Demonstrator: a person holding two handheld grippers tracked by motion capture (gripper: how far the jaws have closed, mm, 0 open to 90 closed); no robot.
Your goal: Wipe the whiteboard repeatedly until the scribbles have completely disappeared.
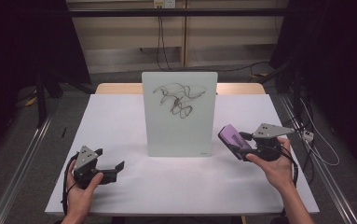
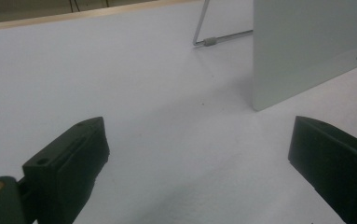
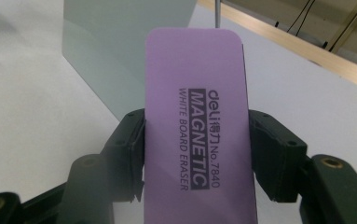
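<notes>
1. Whiteboard, a small upright white rectangular panel (image 1: 180, 114), stands near the middle of the white rectangular table (image 1: 120, 116), its face toward the person and marked with a tangle of black scribbled lines in its upper half. In the left gripper view its lower corner (image 2: 306, 51) rests on the tabletop, and a thin metal stand leg (image 2: 204, 28) shows behind it.
2. The table's far edge meets a pale wooden strip (image 1: 115, 88); beyond it lie a grey floor and trailing cables.
3. The left gripper (image 1: 109, 171), black with a grey three-cornered plate, is held in the person's left hand (image 1: 80, 186) low over the near left part of the table, well apart from the whiteboard. Its jaws stand wide apart with nothing between them and bare tabletop beyond.
4. The right gripper (image 1: 241, 148), in the person's right hand (image 1: 271, 165), is near the whiteboard's right lower corner. Its jaws are clamped on the long sides of a purple rectangular whiteboard eraser (image 3: 197, 135), printed "deli MAGNETIC WHITE BOARD ERASER No.7840".
5. The eraser (image 1: 234, 137) is raised off the table, just beside the whiteboard's right edge, not touching it.
</notes>
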